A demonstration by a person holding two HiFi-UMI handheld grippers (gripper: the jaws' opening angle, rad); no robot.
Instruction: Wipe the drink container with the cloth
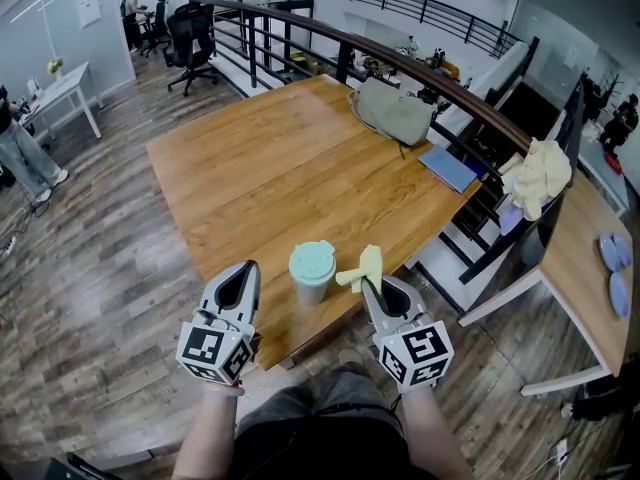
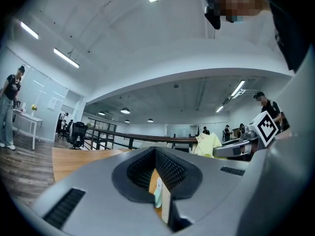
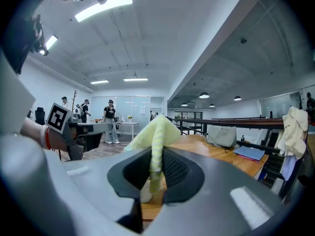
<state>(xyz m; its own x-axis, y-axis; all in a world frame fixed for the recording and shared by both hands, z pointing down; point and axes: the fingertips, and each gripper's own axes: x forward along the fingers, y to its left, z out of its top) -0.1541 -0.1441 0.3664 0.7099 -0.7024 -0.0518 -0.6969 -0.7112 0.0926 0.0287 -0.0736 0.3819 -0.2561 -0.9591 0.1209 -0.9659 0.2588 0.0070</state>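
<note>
cloth pinched, cup between my grippers
my right gripper clamps the yellow cloth; my left gripper is closed on nothing. the cup stands at the table edge nearest me.

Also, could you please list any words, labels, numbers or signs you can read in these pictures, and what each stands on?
No readable words or numbers anywhere.
On the left cube and right cube: only black-and-white square patterns, no letters.
White sheet on the far wall: too small to read.
Cup and cloth: no print visible.
</note>
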